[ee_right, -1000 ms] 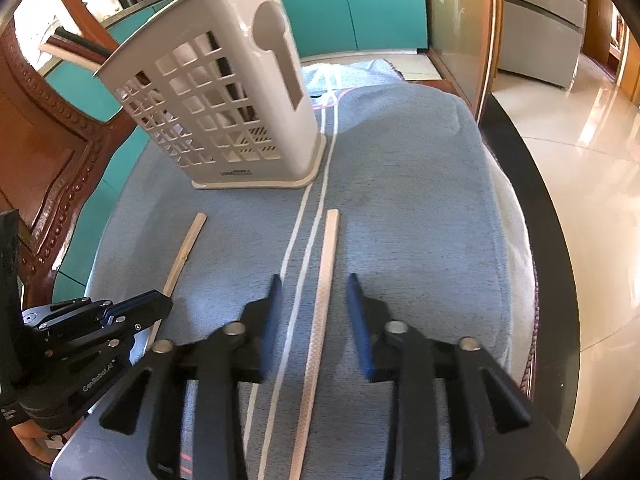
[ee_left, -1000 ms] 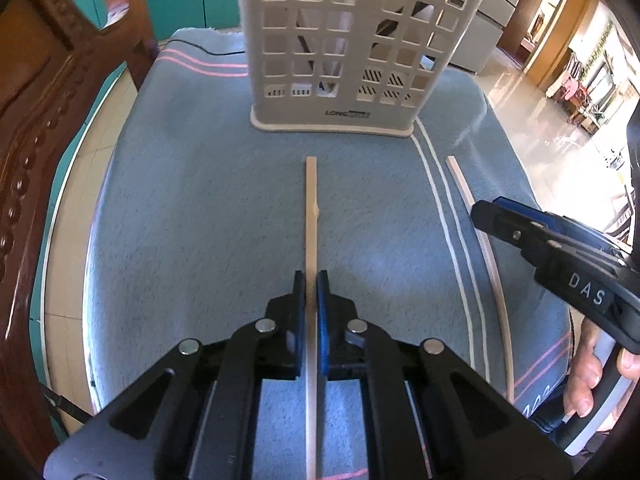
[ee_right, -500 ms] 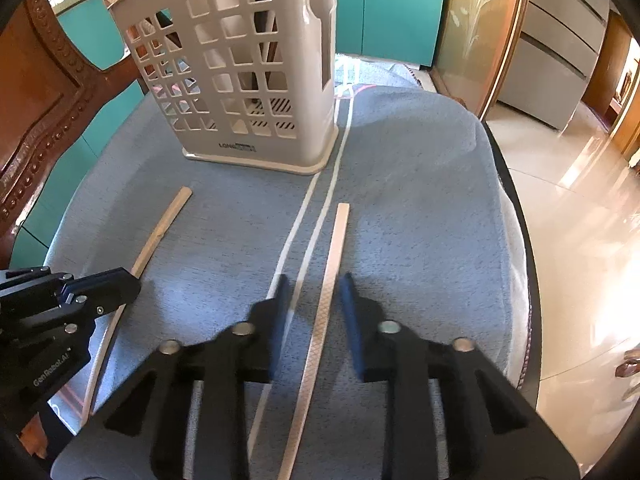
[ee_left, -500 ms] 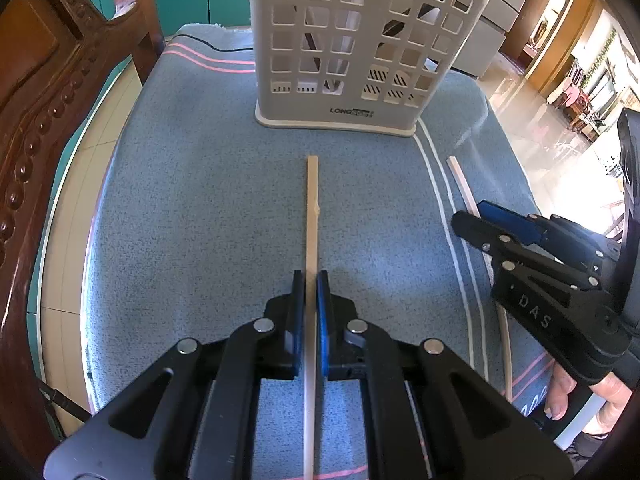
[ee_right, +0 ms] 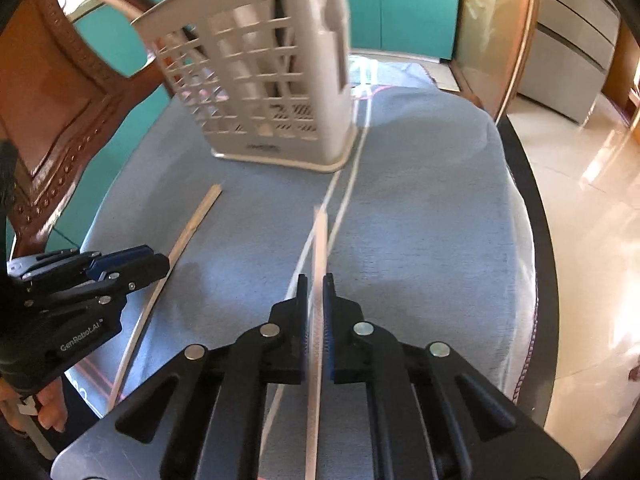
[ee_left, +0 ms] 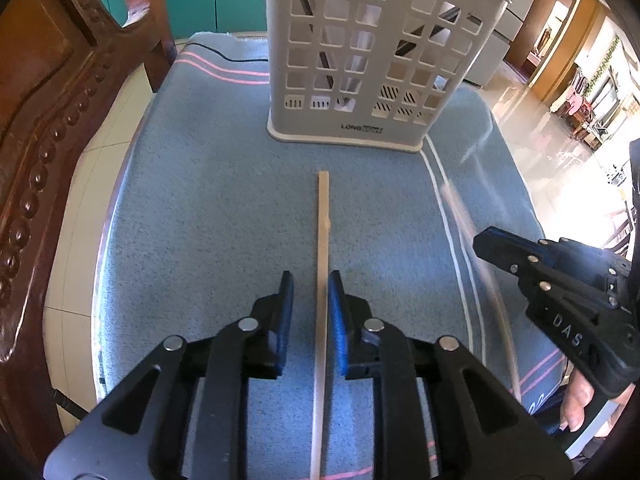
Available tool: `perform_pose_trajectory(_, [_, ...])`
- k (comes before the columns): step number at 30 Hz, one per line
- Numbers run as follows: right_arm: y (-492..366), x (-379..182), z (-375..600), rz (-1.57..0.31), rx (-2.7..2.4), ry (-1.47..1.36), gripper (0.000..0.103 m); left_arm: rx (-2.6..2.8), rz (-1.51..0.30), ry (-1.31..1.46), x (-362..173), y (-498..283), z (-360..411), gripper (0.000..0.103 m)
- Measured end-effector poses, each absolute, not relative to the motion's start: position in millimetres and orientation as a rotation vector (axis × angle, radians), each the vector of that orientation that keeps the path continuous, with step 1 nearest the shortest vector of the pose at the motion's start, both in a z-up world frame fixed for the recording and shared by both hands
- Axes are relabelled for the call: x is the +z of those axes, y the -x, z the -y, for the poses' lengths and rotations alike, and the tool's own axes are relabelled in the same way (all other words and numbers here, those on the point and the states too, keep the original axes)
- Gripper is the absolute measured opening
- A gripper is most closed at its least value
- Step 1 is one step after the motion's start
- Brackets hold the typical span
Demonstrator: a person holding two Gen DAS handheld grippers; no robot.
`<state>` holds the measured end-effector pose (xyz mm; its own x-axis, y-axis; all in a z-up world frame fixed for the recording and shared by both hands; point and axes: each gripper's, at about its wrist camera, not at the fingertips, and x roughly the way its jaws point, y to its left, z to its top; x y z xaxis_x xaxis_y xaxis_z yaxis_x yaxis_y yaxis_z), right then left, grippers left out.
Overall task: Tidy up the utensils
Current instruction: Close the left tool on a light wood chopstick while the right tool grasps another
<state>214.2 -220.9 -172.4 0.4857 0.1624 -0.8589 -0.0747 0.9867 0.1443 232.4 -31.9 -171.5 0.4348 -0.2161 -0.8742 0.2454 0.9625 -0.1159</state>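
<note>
A pale wooden chopstick lies on the blue cloth, pointing at the white slotted utensil holder. My left gripper is open around its near half, jaws apart on either side. My right gripper is shut on a second chopstick and holds it lifted, blurred by motion. That chopstick also shows as a blur in the left wrist view. The holder has dark utensils inside. The first chopstick also shows in the right wrist view.
A blue cloth with white and pink stripes covers the round table. A carved wooden chair stands at the left edge. Tiled floor lies beyond the table's right rim.
My left gripper has opened and let go of its chopstick, which lies on the cloth. My right gripper has shut on the other chopstick and lifted it.
</note>
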Motion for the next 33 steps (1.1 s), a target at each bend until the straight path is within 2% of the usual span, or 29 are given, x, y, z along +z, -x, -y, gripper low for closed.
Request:
perform_pose_trajectory(8, [-213, -176, 221, -1.049, 0.135, -0.083, 0.019, -0.275, -1.078, -0.057, -169, -247, 40, 0.03])
perform_pose_trajectory(14, [-211, -175, 215, -1.058, 0.142, -0.043, 0.026, -0.266, -1.083, -0.109, -174, -264, 56, 0.03])
perform_pose_trajectory(21, [-211, -181, 215, -1.087, 0.142, -0.011, 0.027, -0.244, -1.057, -0.145, -174, -269, 63, 0.03])
perform_pose_trajectory(22, [-211, -183, 216, -1.093, 0.143, -0.008, 0.026, -0.244, -1.055, -0.144, -173, -269, 63, 0.03])
perform_pose_trajectory(24, [-212, -185, 216, -1.099, 0.145, -0.006, 0.007, -0.243, -1.057, -0.133, -174, -267, 60, 0.029])
perform_pose_trajectory(25, [-213, -187, 216, -1.105, 0.148, -0.013, 0.007, -0.245, -1.059, -0.128, -174, -266, 60, 0.027])
perform_pose_trajectory(27, [-213, -187, 217, -1.095, 0.156, -0.032, 0.006, -0.259, -1.065, -0.112, -174, -261, 58, 0.013])
perform_pose_trajectory(29, [-215, -187, 221, -1.078, 0.16, -0.067, 0.006, -0.279, -1.075, -0.087, -177, -254, 49, 0.008])
perform_pose_trajectory(33, [-219, -181, 229, -1.057, 0.158, -0.123, 0.006, -0.312, -1.1, -0.043, -178, -247, 38, 0.008])
